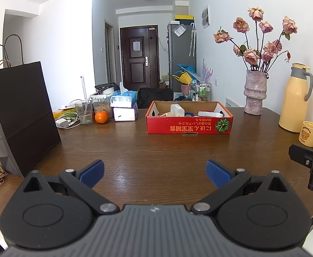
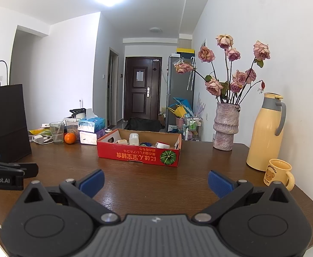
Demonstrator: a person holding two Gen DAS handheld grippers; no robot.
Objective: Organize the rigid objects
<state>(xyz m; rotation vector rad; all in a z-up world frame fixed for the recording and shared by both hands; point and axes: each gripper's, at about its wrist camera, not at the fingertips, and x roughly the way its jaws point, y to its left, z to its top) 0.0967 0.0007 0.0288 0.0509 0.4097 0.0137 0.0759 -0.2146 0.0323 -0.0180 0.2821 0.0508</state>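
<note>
— Well, what can't you make out from where you sit?

— Plenty. I see the red cardboard box point(image 1: 188, 124) only from low down, so its front wall hides most of what lies inside. A white bottle point(image 1: 177, 109) pokes above the rim, a flat white piece point(image 1: 210, 114) lies right of it, and something blue sits between them, too small to tell. The black paper bag point(image 1: 23, 115) on my left is cut off by the frame, and a snack packet beside it is only half in view.

— And other containers?

— A drinking glass point(image 1: 84, 112) with a straw-like stick in it, just beside an orange point(image 1: 101, 117); a clear jar point(image 1: 101, 106) with brownish contents behind; a vase point(image 2: 225, 126) of dried roses; a yellow thermos point(image 2: 265, 132) with a bear mug point(image 2: 279, 172) close by.

— Your tools?

— My left gripper point(image 1: 155, 173) hangs over bare wooden table point(image 1: 156, 147), jaws spread wide, gripping nothing. My right gripper point(image 2: 156, 181) is likewise spread and empty. The box is well ahead of both.
</note>
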